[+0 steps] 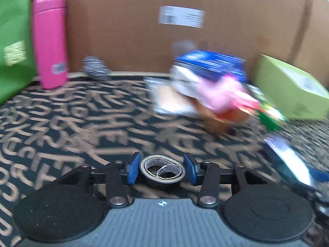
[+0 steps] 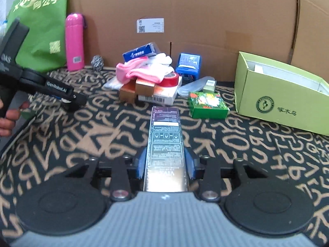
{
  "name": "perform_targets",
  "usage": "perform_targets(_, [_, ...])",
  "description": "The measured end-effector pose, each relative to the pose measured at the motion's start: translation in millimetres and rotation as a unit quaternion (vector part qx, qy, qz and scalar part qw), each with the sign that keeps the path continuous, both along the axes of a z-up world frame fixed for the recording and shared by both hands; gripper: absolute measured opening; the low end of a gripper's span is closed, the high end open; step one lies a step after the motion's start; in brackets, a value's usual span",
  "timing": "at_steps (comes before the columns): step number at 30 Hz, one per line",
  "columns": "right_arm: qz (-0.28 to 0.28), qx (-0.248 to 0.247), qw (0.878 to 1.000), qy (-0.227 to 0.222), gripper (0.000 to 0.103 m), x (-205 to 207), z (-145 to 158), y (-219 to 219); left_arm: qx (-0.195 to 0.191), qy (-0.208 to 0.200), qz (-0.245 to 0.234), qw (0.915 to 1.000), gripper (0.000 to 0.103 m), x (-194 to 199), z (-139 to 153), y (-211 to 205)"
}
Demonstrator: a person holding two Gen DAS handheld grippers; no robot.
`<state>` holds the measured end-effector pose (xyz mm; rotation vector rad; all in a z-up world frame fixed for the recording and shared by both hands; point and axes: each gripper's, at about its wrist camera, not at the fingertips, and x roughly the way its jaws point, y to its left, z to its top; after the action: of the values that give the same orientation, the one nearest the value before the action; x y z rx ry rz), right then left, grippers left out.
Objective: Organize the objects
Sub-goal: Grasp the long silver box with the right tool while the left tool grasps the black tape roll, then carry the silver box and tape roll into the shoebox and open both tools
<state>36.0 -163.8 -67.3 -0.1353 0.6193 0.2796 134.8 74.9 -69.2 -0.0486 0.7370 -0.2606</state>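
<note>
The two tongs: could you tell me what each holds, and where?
Right tongs clamp the long dark box at its near end; left tongs straddle a tape roll, not gripping.

A black cloth [image 2: 86, 127] with tan lettering covers the bench; cardboard wall [image 2: 205, 16] at 12 o'clock (labelled).

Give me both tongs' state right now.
Left tongs: roll of tape between the pads, small gaps showing; not gripped.
Right tongs: shut on long dark box.
</note>
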Motion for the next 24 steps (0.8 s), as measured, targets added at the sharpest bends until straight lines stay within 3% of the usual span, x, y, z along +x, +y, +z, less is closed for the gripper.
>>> perform_targets(2, [0.007, -0.009, 1.0, 0.003, 0.039, -11, 3, -3, -0.01, 0.005, -0.046, 0.9989, 0.048, -17, 0, -9])
perform_targets(4, [0.011, -0.007, 1.0, 0.008, 0.039, -19, 4, -9, 0.015, 0.0, -0.073, 0.9972, 0.05, -35, 1, -20])
perform_targets(8, [0.007, 0.0, 1.0, 0.015, 0.043, -20, 7, -15, 0.042, 0.0, -0.051, 0.9979, 0.073, -60, 7, -30])
perform_targets(11, [0.002, 0.008, 1.0, 0.017, 0.047, -14, 6, -17, 0.013, 0.003, -0.04, 0.9991, 0.073, -71, 12, -24])
perform_targets(12, [0.001, 0.015, 1.0, 0.021, 0.047, -11, 5, -18, 0.0, 0.007, -0.036, 0.9993, 0.073, -71, 13, -22])
perform_targets(14, [-0.001, 0.024, 0.999, 0.027, 0.047, -6, 3, -19, -0.014, 0.012, -0.033, 0.9993, 0.061, -66, 11, -24])
perform_targets(18, [-0.003, 0.026, 0.999, 0.031, 0.047, -3, 1, -18, -0.003, 0.026, -0.009, 0.9996, 0.042, -47, 3, -32])
perform_targets(22, [-0.001, 0.024, 0.999, 0.03, 0.047, -3, 0, -18, -0.028, 0.025, -0.032, 0.9988, 0.037, -34, 3, -40])
perform_targets(24, [-0.001, 0.021, 0.999, 0.028, 0.047, -3, 0, -17, -0.012, 0.02, -0.044, 0.9987, 0.038, -37, 4, -48])
